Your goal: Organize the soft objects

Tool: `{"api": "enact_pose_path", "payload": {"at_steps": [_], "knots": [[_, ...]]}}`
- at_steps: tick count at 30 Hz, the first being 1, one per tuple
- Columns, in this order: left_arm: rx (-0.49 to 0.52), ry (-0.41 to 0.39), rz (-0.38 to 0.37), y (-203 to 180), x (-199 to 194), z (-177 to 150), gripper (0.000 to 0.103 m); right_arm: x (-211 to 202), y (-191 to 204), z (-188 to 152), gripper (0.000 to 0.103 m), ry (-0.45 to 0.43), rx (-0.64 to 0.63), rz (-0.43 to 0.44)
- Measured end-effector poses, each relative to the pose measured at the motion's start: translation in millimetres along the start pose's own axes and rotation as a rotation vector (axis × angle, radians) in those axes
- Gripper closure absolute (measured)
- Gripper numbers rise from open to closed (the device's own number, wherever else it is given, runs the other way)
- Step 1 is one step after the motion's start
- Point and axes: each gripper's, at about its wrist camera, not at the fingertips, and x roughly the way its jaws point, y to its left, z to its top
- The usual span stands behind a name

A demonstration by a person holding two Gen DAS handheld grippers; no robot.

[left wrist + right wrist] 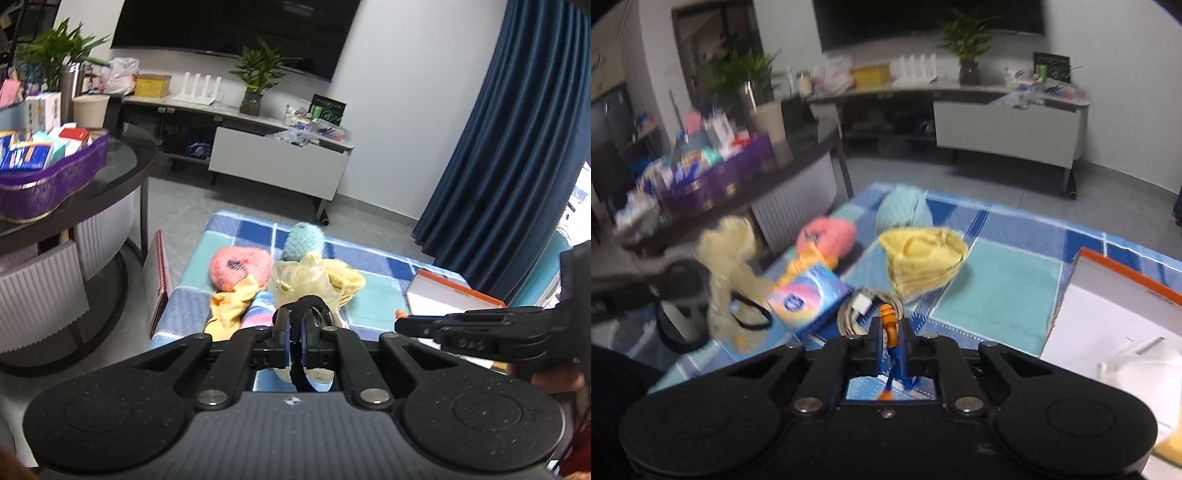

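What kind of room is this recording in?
Most likely a home living room. A big wall-mounted TV hangs above a low media console with potted plants, a dark round table stands at the left, and blue floor-length curtains hang at the right.

Little can be read. Raised characters on the right gripper [400,325] body, seen from the left wrist, look like "DAS", uncertain. Print on the boxes in the purple basket [55,177] is too small to read.
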Motion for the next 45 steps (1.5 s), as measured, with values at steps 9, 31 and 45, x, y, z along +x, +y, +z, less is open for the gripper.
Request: {"api": "enact_pose_path", "payload": {"at_steps": [9,31,45], "knots": [[0.060,-0.028,-0.050,-32,-12,7,0.094,-67,0,5,0.092,-0.110,0.043,-0.059],[0.183,-0.049,-0.144,-88,-17,8,0.094,-151,-25,-19,0.092,-0.207,0.145,-0.187],[0.231,-0.004,-0.200,-126,-1,0,0.094,-176,-50,-37,0.092,-0.224,0.209,-0.272]]}}
